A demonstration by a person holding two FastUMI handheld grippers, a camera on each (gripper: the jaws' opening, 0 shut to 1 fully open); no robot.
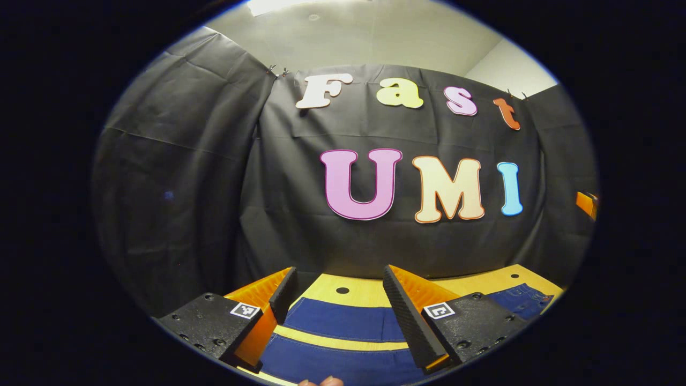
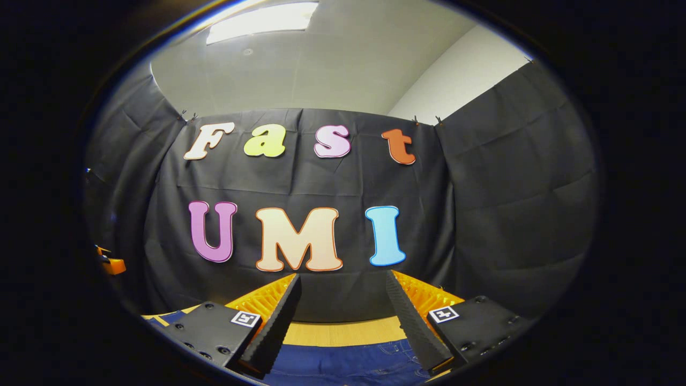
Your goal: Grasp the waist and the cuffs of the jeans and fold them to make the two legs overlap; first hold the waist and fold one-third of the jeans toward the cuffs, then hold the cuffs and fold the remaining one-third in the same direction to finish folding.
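Note:
The dark blue jeans (image 1: 343,321) lie flat on the wooden table (image 1: 364,292), their two legs stretched sideways with a strip of table between them. My left gripper (image 1: 337,289) hovers open above the legs, with nothing between its fingers. Farther right in that view the denim with its stitching (image 1: 522,300) reaches the table's edge. In the right gripper view, my right gripper (image 2: 343,300) is open above another stretch of the jeans (image 2: 348,364), where seams and rivets show. Neither gripper touches the cloth.
The black cloth wall (image 1: 300,214) rises right behind the table's far edge (image 2: 343,329). A fingertip (image 1: 321,381) peeks in at the bottom of the left gripper view. A small orange part (image 2: 110,262) shows at the left edge of the right gripper view.

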